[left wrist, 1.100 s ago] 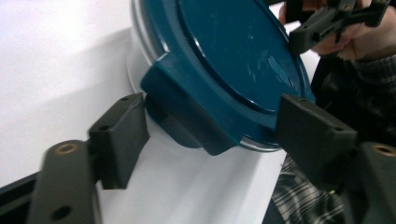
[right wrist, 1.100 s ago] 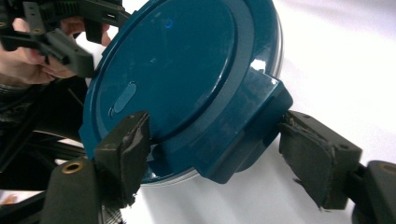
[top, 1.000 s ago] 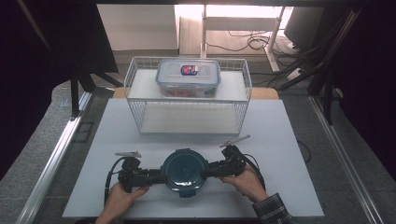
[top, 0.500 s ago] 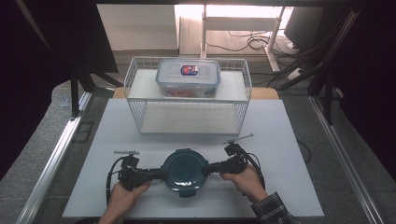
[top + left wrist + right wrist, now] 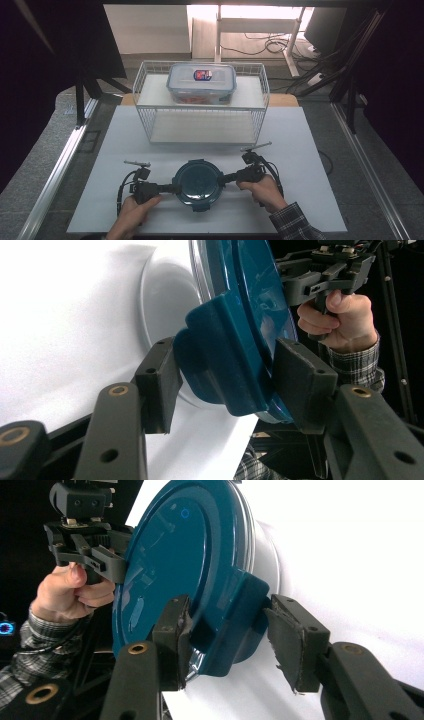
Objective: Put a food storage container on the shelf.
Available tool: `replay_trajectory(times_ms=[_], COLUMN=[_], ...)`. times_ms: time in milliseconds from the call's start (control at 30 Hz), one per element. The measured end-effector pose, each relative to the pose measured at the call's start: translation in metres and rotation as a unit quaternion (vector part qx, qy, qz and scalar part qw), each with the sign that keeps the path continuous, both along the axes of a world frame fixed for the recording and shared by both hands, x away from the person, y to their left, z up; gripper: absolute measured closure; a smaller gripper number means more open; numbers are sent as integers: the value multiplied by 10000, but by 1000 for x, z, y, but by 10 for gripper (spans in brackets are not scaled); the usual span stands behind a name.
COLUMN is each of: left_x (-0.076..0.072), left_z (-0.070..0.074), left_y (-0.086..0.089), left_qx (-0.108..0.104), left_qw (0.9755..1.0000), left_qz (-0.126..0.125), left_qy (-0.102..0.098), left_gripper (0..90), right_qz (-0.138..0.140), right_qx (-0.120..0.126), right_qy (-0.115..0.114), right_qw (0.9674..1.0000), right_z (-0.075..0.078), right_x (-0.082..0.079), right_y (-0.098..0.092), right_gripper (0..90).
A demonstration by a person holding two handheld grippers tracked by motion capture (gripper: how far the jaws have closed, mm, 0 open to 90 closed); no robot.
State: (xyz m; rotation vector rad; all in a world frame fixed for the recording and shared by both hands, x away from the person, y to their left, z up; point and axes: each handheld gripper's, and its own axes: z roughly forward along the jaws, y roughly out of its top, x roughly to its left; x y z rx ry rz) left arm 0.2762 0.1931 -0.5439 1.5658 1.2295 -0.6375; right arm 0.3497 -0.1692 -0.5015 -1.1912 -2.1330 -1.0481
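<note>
- The round teal-lidded container with side clip flaps (image 5: 198, 185) sits near the front middle of the white surface (image 5: 310, 150), between the two grippers.
- The left gripper (image 5: 170, 189) has its fingers (image 5: 157, 382) around the teal clip flap on that side; they have just been closing, one pad is on the flap, the other on the lid's top face, so it looks clamped.
- The right gripper (image 5: 223, 179) also has been closing its fingers (image 5: 172, 640) on the opposite flap; one pad touches by the lid's rim, the other (image 5: 287, 640) stands just off the flap, so not yet clamped.
- Likely step: working both clips. Best to seat each pad squarely on its flap and move both sides evenly, so the container does not slide or tip.
- The front edge of the surface is close behind the hands; little room there.
- Ahead, open surface lies before the white wire basket rack (image 5: 250, 112), which carries a clear rectangular lidded box (image 5: 201, 82) on top, well apart.
</note>
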Motion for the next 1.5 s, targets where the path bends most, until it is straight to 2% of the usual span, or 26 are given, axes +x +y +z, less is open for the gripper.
replay_trajectory(times_ms=[200,233,300,333,400,533,667,767,867,900,1033,1167,1233,1500], left_x=[2,2,1,1,0,-1,-4,-6,-7,-7,-4,1,5,24], left_z=[-3,-3,1,1,0,4,12,17,24,25,33,50,61,106], left_y=[2,2,2,2,2,2,1,1,-2,-2,-5,-7,-9,-13], left_qx=[-109,-70,168,148,29,107,107,55,226,226,240,318,359,430], left_qw=[9999,10000,9998,9998,9999,9999,9996,9989,9971,9969,9954,9923,9901,9823], left_qz=[19,39,107,114,110,122,138,200,199,183,123,68,52,-87], left_qy=[77,42,-79,-75,-20,-29,-225,-425,-705,-731,-922,-1191,-1359,-1820], left_gripper=[464,462,435,415,466,484,534,570,573,574,574,573,573,573], right_qz=[-28,-6,-9,-16,-79,-169,-223,-258,-280,-310,-390,-405,-428,-541], right_qx=[108,114,212,227,242,263,266,292,224,231,342,350,375,444], right_qy=[164,224,350,347,338,385,132,-168,-608,-726,-922,-1140,-1254,-1762], right_qw=[9998,9997,9992,9991,9991,9988,9993,9991,9975,9966,9944,9920,9905,9819], right_z=[-4,-5,-8,-9,-8,-8,-1,7,15,16,20,33,41,82], right_x=[2,2,3,4,3,2,-7,-19,-30,-31,-34,-37,-36,-30], right_y=[-2,-1,1,1,0,-1,-4,-8,-8,-8,-12,-15,-16,-22], right_gripper=[488,479,480,487,503,518,547,577,578,577,578,578,577,577])
